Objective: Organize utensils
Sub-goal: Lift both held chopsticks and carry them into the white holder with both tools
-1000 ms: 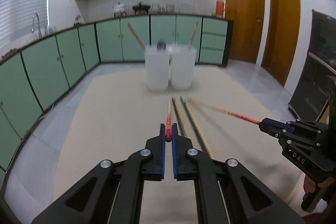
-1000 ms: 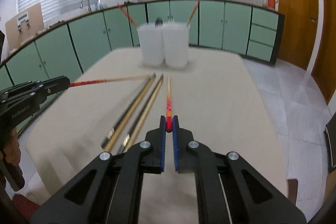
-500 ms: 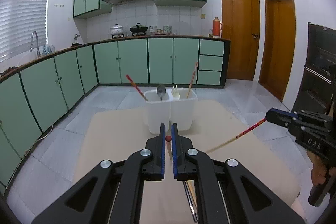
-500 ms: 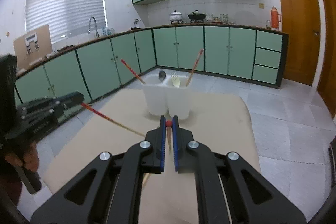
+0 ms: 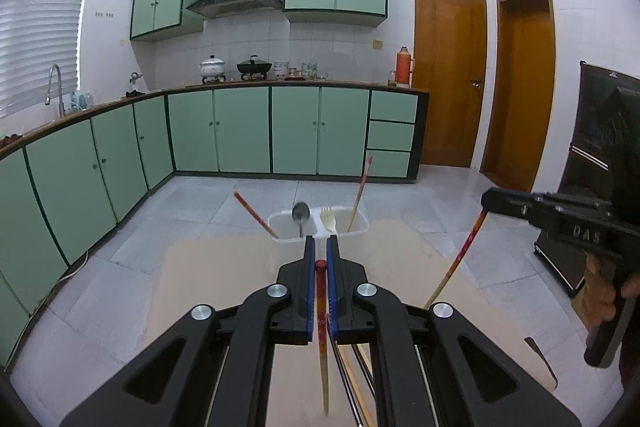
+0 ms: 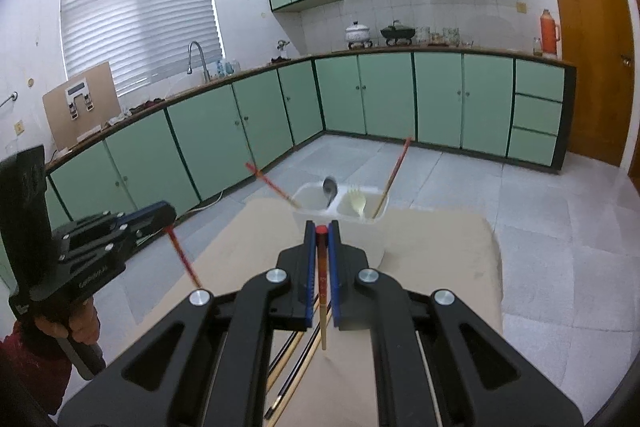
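Clamping one red-topped chopstick each, both hand-held grippers hang above the table.

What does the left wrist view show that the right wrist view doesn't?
Only the left wrist view: the right gripper from the side with its chopstick hanging down, a second wooden door and a dark cabinet.
Only the right wrist view: the left gripper from the side with its chopstick, and the cardboard panel by the window.
Both: the white holder with spoon, fork and two chopsticks, and dark chopsticks on the table.
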Demonstrator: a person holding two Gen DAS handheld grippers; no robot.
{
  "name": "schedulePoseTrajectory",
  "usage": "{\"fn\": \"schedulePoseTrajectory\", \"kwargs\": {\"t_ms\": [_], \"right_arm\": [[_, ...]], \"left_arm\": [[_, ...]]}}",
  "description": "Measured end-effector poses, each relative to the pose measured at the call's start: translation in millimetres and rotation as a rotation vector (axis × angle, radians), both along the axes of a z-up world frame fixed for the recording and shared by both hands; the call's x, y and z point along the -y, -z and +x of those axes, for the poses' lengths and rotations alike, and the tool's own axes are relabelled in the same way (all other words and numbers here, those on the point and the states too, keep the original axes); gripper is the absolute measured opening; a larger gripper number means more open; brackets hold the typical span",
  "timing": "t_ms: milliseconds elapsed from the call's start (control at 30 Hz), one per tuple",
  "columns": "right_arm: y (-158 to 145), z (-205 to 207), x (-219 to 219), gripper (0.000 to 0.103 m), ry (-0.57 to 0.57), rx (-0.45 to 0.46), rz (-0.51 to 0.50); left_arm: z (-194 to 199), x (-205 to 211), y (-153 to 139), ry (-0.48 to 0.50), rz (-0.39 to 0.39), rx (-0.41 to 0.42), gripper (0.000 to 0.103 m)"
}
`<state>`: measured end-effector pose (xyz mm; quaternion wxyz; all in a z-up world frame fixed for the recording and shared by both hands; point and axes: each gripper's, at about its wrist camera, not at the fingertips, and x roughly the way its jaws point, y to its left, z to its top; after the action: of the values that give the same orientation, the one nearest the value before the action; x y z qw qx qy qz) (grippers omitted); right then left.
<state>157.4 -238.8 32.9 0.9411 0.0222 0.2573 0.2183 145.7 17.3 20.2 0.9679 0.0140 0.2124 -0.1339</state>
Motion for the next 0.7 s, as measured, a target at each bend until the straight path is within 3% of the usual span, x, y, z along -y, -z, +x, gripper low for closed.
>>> {"fn": "schedulePoseTrajectory", "kwargs": {"t_ms": [333,700], "right_arm": [[-50.0,33.5,-1.8,0.005,0.019,0.116,-0.014],[-80.3,90.0,-3.8,0.005,0.061,0.178,-0.029]], "left_arm": [[28.8,2.7,-49.2,0.008,-0.004,0.122,0.005],[97.2,19.4,-108.7,-0.002,-0.010,0.244,0.005]]}}
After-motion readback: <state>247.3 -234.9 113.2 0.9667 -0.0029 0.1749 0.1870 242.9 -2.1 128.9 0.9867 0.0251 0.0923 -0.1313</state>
